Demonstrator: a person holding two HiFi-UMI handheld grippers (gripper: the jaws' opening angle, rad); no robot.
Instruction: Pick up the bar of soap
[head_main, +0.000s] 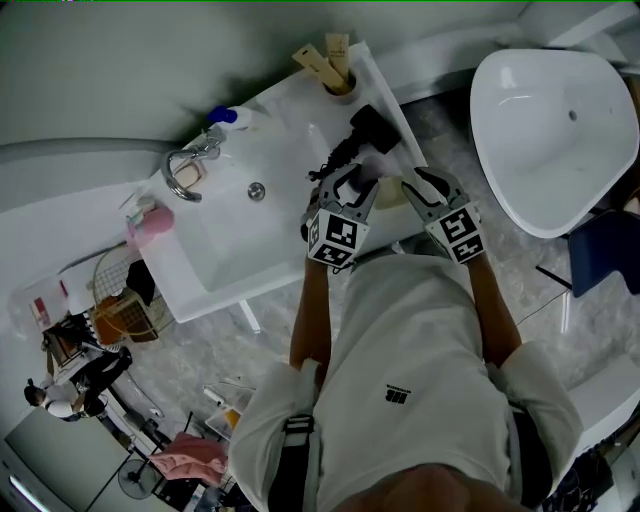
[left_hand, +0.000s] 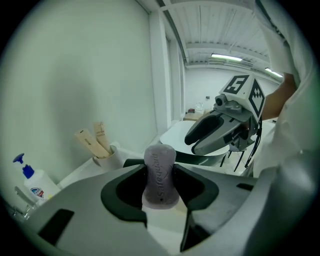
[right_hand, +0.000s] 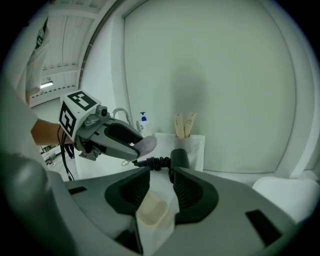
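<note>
White sink counter (head_main: 290, 130), left tongs (left_hand: 159, 186) clamped on purple soap bar (left_hand: 160, 162), right tongs (right_hand: 161, 187) parted, holding nothing

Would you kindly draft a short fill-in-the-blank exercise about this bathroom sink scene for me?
1. The left tool is ___ on the bar of soap.
2. The right tool is ___, holding nothing.
3. The soap dish below the right tool is ___.
4. The pump bottle has a ___ top.
Missing words: shut; open; empty; blue.
</note>
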